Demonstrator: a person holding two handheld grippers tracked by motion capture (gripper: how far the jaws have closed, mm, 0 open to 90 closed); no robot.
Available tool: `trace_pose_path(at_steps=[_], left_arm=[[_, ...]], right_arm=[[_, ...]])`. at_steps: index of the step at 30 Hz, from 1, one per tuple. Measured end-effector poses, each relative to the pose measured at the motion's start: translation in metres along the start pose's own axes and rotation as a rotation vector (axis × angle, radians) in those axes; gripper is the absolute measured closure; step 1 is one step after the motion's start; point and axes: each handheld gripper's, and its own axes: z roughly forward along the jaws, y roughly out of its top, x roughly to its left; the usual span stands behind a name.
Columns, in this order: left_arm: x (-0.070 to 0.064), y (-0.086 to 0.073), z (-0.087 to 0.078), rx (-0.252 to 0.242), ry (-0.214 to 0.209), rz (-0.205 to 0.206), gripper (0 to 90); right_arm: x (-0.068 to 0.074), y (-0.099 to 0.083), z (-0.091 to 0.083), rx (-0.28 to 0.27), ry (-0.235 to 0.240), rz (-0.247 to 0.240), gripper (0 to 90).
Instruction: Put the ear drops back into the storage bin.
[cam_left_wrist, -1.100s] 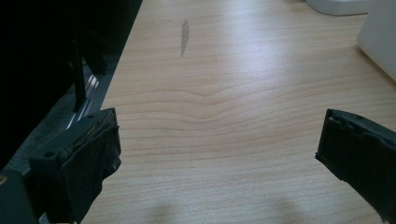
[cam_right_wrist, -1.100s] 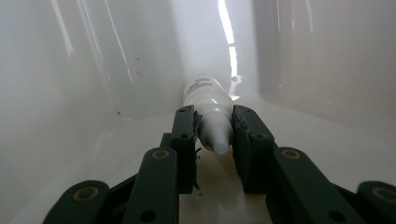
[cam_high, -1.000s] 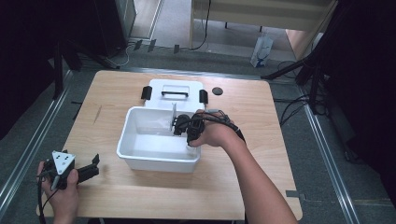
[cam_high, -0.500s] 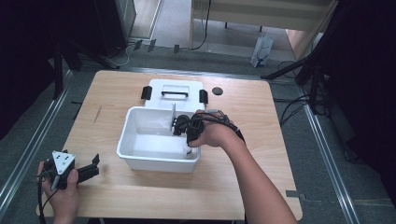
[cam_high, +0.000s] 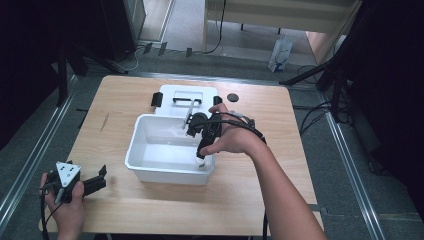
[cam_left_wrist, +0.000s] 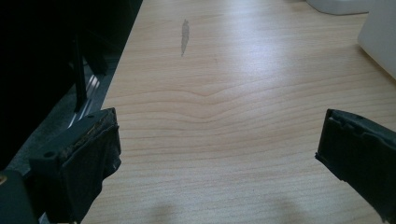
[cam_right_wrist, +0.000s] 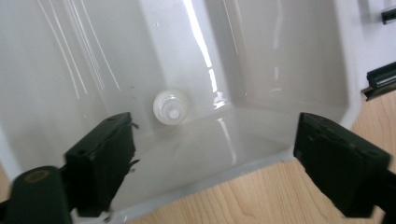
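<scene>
We see a small white bottle (cam_right_wrist: 171, 107) on the floor of the white tub (cam_high: 150, 170), which sits mid-worktop (cam_high: 260, 200); our right gripper (cam_right_wrist: 212, 154) hangs over the tub with jaws wide and empty. The lid (cam_high: 185, 95) lies just behind the tub; our left gripper (cam_left_wrist: 215, 154), also wide and empty, rests low at the worktop's near left corner.

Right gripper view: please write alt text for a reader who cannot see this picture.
A small round white knob-like piece sits inside a white plastic tub, seen between the right gripper's two wide-open black jaws. A wooden table shows below the tub's rim.
</scene>
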Motion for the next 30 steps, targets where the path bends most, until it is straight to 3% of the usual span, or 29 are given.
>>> trace_pose_path(at_steps=[1, 4, 9, 18, 30], left_arm=[[0.000, 0.000, 0.000, -0.001, 0.000, 0.000, 0.3], [0.000, 0.000, 0.000, 0.000, 0.000, 0.000, 0.3], [0.000, 0.000, 0.000, -0.001, 0.002, 0.001, 0.2], [-0.001, 0.000, 0.000, -0.003, 0.007, 0.002, 0.3], [-0.001, 0.000, 0.000, -0.003, 0.006, 0.007, 0.3]], right_arm=[[-0.001, -0.003, -0.005, -0.008, -0.009, 0.004, 3.6], [-0.003, -0.006, -0.009, -0.010, -0.014, 0.023, 0.0], [-0.003, -0.020, -0.014, -0.009, -0.017, 0.012, 0.0], [-0.010, -0.047, -0.018, -0.016, -0.028, 0.054, 0.0], [-0.018, -0.086, -0.010, -0.001, -0.022, 0.103, 0.0]])
